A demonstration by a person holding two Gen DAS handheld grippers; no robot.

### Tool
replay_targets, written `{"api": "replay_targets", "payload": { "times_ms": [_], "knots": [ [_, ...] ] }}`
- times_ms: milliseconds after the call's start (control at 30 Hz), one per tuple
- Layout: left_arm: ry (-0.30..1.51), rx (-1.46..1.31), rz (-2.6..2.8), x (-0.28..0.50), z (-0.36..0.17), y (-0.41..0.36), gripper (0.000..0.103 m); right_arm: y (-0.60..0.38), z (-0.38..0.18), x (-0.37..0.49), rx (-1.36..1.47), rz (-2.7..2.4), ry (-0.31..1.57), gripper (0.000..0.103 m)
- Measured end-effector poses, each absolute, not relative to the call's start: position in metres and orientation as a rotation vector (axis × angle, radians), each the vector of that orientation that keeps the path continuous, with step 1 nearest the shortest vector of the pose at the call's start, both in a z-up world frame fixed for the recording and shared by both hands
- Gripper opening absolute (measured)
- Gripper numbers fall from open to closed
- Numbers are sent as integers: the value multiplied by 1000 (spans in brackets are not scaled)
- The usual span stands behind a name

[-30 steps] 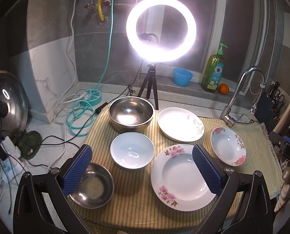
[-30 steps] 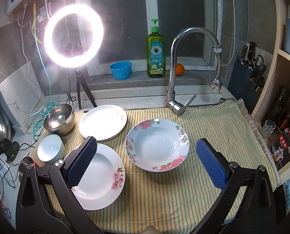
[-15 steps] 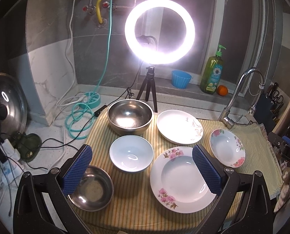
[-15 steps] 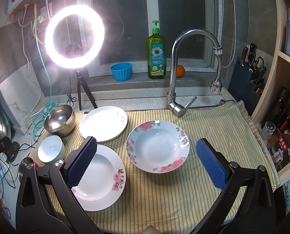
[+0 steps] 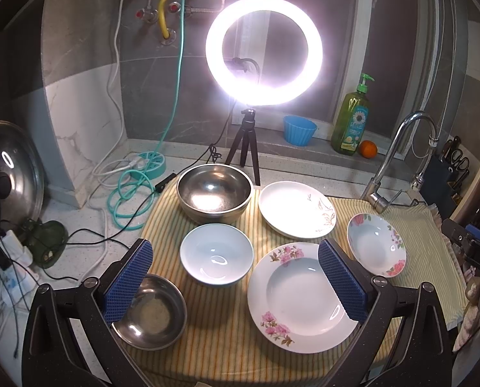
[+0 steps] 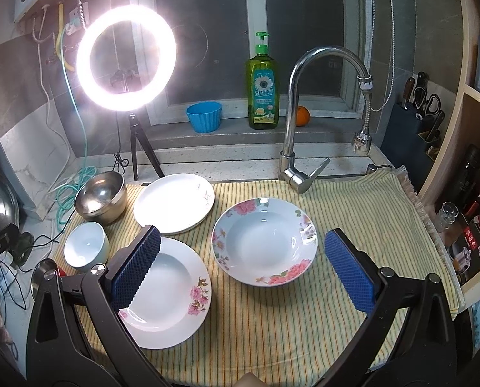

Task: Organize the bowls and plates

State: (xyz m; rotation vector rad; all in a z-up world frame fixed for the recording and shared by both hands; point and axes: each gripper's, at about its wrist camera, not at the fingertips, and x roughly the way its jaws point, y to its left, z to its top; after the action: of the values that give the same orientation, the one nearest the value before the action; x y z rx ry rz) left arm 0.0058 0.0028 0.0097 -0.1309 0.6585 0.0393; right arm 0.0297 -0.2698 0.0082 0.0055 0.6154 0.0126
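On a striped cloth (image 5: pixel 227 335) lie a large steel bowl (image 5: pixel 214 193), a white ceramic bowl (image 5: pixel 216 254), a small steel bowl (image 5: pixel 153 314), a plain white plate (image 5: pixel 296 209), a big flowered plate (image 5: pixel 296 296) and a flowered deep dish (image 5: pixel 375 244). My left gripper (image 5: pixel 236 279) is open and empty above the white bowl and the big plate. My right gripper (image 6: pixel 241 271) is open and empty above the deep dish (image 6: pixel 264 241), with the big flowered plate (image 6: pixel 167 293) under its left finger.
A lit ring light on a tripod (image 5: pixel 264 51) stands behind the bowls. A tap (image 6: pixel 304 109) rises at the cloth's back edge. A soap bottle (image 6: pixel 262 87), blue cup (image 6: pixel 204 116) and orange (image 6: pixel 302 116) sit on the sill. Cables (image 5: pixel 124 193) and a pot lid (image 5: pixel 4 177) lie left.
Both grippers have drawn back and up slightly, so the dishes sit a little lower in view. Nothing was taken hold of or moved.
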Motion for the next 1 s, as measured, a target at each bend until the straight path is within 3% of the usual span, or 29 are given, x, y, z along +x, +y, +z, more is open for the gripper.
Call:
{"api": "replay_targets", "payload": {
  "times_ms": [1000],
  "knots": [
    [683,-145,25,16,3,1,97,-269,3,33,8,25,624,103]
  ]
}}
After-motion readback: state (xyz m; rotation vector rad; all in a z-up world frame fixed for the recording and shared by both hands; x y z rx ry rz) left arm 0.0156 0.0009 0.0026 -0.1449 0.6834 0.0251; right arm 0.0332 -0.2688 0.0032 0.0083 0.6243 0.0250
